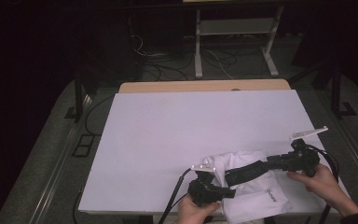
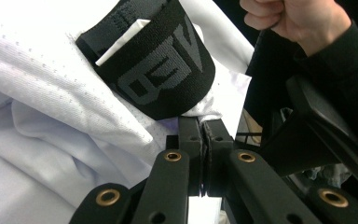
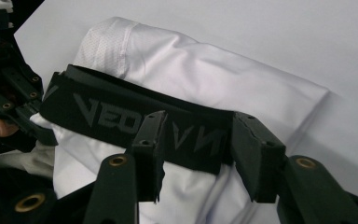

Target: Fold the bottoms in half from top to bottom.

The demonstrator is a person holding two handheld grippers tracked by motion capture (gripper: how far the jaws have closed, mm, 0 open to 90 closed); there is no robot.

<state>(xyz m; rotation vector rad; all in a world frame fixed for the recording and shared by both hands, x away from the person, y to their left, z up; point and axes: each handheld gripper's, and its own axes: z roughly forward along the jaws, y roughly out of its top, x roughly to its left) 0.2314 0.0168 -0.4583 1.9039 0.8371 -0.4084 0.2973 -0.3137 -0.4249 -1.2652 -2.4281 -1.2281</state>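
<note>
Garment: white shorts [image 1: 254,191] with a black waistband [image 1: 244,171] lay at the table's [image 1: 168,140] near right edge.
Left gripper [image 2: 204,135]: jaws pressed together, pinching the waistband's near-left end.
Right gripper [image 3: 196,154]: jaws parted, straddling the waistband farther right.

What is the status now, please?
Left tongs shut on white garment. Right tongs open at black waistband. Nothing in the way.

Each black gripper [image 1: 228,190] has brass-coloured pivot screws, a grey plate, a trailing cable; sleeves look dark.
</note>
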